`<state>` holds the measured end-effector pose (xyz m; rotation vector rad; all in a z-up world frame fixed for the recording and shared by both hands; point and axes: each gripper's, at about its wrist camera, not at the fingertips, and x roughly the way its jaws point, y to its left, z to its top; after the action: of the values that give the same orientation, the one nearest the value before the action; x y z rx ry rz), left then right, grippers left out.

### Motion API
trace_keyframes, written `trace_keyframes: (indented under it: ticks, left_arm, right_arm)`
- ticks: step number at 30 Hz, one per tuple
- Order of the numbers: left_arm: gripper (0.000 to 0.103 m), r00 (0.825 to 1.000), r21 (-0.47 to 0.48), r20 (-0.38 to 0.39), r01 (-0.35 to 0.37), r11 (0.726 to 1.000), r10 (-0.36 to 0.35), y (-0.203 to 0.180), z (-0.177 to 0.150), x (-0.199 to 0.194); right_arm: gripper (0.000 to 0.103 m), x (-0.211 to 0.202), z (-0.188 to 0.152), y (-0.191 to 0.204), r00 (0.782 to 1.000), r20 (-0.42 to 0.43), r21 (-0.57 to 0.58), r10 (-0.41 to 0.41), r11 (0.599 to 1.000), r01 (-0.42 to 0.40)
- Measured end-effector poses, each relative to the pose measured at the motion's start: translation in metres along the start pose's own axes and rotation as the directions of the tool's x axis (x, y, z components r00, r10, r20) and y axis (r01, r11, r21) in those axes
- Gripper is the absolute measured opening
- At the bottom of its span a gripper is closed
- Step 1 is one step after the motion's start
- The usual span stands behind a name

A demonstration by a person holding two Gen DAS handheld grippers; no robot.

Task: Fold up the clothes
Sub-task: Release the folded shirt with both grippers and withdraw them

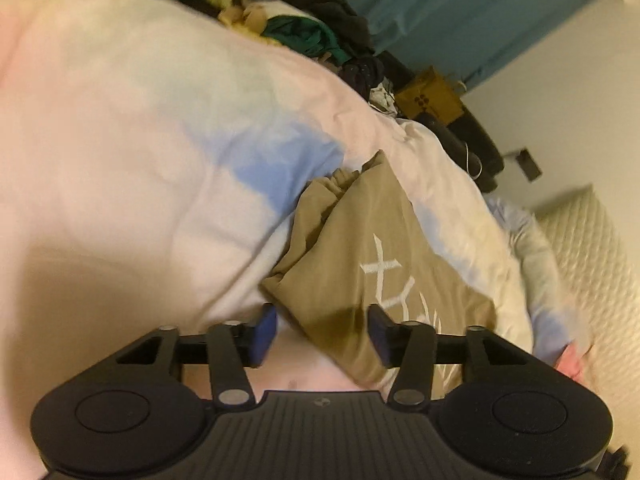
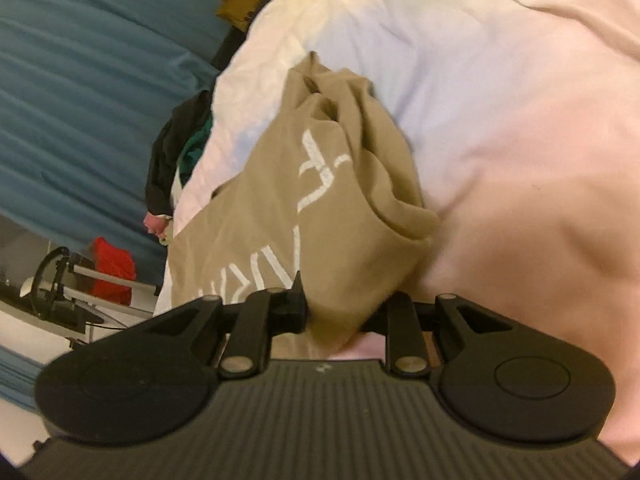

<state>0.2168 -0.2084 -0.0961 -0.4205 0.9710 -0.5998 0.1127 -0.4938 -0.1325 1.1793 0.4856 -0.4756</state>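
Both grippers are working at one khaki garment (image 1: 360, 248) that is lying bunched on the pale pink-and-blue bedding (image 1: 140, 120). Our left gripper (image 1: 322, 330) is standing with its jaws spread wide, the blue pads (image 1: 266, 332) apart, and the cloth's lower edge is passing between them without either pad visibly pressing it, so we are reading it as released. Our right gripper (image 2: 344, 312) is showing less: the khaki fabric is draping over the gap and covering the fingertips, so we cannot tell whether it is pinching the cloth or merely sitting under it. White lettering on the garment is partly folded away and blurred, unreadable in both views. Beyond the bedding, a heap of dark and green clothes (image 1: 312, 20) is lying against a teal curtain (image 1: 460, 8), beside a brown paper bag (image 1: 432, 96).
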Motion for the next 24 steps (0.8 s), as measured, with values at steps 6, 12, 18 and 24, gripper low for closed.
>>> trace_keyframes:
  ticks: [6, 12, 18, 24]
  left_arm:
    - [0.075, 0.999, 0.13, 0.045, -0.024, 0.991, 0.018, -0.034, 0.001, -0.065]
    - [0.082, 0.991, 0.252, 0.133, -0.044, 0.967, 0.01, -0.082, -0.009, -0.155]
    - [0.103, 0.975, 0.372, 0.223, -0.073, 0.925, -0.013, -0.119, -0.03, -0.239]
    - [0.103, 0.946, 0.45, 0.323, -0.149, 0.88, -0.005, -0.137, -0.054, -0.308]
  right_arm:
    - [0.024, -0.052, -0.007, 0.025, 0.998, -0.002, -0.087, -0.065, 0.994, 0.064]
    - [0.024, -0.13, -0.008, 0.066, 0.998, 0.069, -0.254, 0.002, 0.967, 0.015]
    - [0.033, -0.211, -0.018, 0.105, 0.988, 0.127, -0.422, 0.093, 0.906, -0.031]
    - [0.086, -0.288, -0.045, 0.134, 0.962, 0.187, -0.58, 0.199, 0.813, -0.055]
